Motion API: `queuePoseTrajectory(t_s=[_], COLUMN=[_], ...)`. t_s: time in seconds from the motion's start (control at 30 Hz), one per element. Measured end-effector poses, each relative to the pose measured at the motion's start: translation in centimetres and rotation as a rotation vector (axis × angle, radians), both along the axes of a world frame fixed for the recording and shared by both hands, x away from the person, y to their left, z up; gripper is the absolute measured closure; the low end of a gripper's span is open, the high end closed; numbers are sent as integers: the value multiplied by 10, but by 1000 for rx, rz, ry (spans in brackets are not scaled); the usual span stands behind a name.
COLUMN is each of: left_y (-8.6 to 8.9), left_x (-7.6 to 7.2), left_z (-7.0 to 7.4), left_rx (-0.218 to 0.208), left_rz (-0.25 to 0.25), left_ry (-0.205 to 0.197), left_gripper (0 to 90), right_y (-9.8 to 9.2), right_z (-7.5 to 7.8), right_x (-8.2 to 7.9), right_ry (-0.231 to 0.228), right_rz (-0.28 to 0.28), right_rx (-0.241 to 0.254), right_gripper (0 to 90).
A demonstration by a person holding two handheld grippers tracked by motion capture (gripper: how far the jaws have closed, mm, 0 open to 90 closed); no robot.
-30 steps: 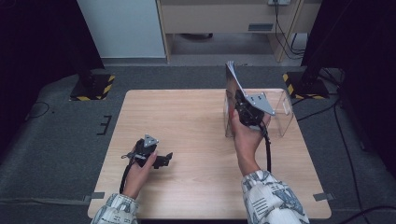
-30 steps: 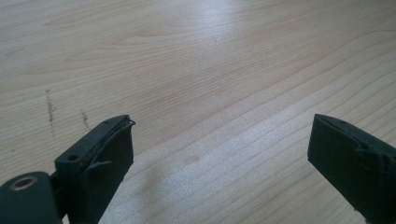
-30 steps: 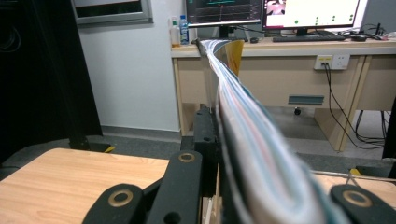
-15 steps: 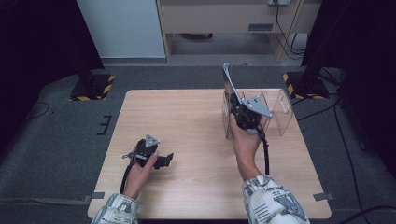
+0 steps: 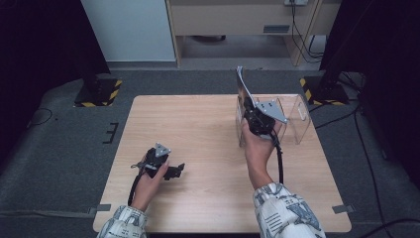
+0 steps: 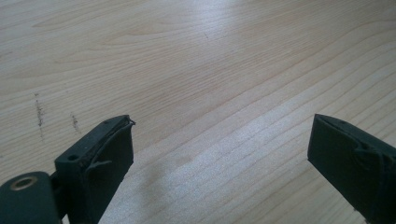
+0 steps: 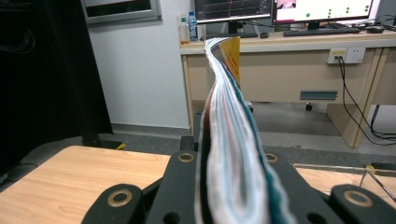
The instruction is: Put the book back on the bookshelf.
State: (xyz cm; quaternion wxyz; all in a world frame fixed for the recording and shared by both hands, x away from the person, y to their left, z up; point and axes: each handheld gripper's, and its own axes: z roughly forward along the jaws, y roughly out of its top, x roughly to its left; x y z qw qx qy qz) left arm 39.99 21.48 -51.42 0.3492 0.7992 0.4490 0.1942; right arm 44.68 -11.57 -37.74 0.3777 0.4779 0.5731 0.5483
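Above the clear holder [image 5: 292, 119], a magazine [image 5: 243, 87] is held edge-up by the clamped right gripper [image 5: 257, 121], insertion not yet completed, while the left gripper [image 5: 166, 168] is rested wide and empty.

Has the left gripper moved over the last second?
No. The left gripper sits at the same spot on the table, near its front left edge.
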Motion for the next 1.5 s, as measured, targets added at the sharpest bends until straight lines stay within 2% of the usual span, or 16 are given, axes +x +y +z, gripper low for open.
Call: queuePoseTrajectory(t_s=[0.17,0.43,0.63,1.23,1.5], left_y=[-1,-2,-3,-4,-4], left_x=[0,0,0,0,0], left_z=[0,0,-1,-1,-1], left_rx=[1,9,11,18,18], left_rz=[-3,-13,-16,-22,-23], left_ry=[0,1,1,5,5], left_gripper=[64,64,64,65,64], right_y=[4,11,13,18,19], right_z=[0,1,2,3,3], right_x=[4,9,11,7,4], right_ry=[-1,6,19,17,22], right_rz=[-18,-17,-12,34,37], right_rx=[11,-7,11,-78,-102], right_gripper=[850,837,820,622,472])
